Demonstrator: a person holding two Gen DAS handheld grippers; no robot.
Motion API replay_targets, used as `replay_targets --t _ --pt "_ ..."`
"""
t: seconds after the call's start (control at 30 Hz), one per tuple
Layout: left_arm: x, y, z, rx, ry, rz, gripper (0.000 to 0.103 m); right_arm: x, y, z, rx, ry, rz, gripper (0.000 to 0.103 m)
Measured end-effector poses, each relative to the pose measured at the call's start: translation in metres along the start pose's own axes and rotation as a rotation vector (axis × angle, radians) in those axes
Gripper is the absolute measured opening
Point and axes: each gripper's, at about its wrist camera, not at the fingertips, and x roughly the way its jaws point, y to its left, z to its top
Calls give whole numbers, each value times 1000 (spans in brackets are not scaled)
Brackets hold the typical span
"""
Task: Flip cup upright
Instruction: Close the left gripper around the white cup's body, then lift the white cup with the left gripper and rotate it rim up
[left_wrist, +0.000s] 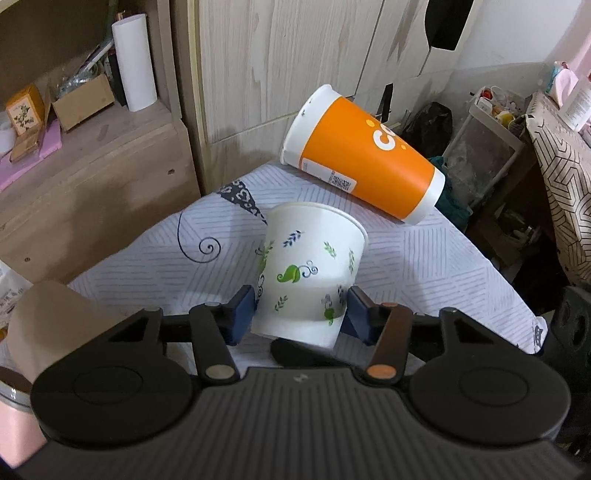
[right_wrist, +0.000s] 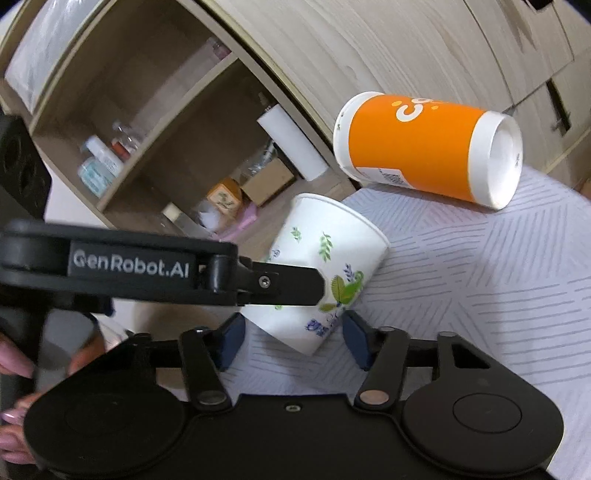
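A white paper cup with green leaf prints (left_wrist: 310, 266) is held tilted above the table, mouth up and away. My left gripper (left_wrist: 301, 312) is shut on its lower part, a blue pad on each side. The cup also shows in the right wrist view (right_wrist: 325, 273). My right gripper (right_wrist: 293, 338) is open just below the cup's base, pads apart from it. The left gripper's arm (right_wrist: 159, 267) crosses in front of the cup there. An orange cup (left_wrist: 364, 157) lies on its side at the table's far edge, also in the right wrist view (right_wrist: 428, 147).
The table has a white striped cloth (left_wrist: 424, 266). A wooden cabinet (left_wrist: 280, 62) stands behind it, with open shelves holding boxes and a white roll (left_wrist: 135, 61) at left. A cluttered rack (left_wrist: 491, 122) and patterned fabric stand at right. A pink container (left_wrist: 14, 428) sits at lower left.
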Motion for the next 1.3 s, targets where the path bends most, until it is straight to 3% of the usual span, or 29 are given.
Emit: replay_targets --t 0.37,0.63,0.93,1.3 --pt "-14 -7 -20 -28 40 -8 52 -17 0 -8 -80 62 26 55" --pt "-36 -25 -53 -46 51 -7 52 -43 11 -25 -168 140 54 55" --pt "-78 -15 -104 -157 68 -55 51 -80 33 -49 -292 233 162 55" --pt "-90 20 -160 -349 85 -96 51 -80 73 -78 -468 296 166 55"
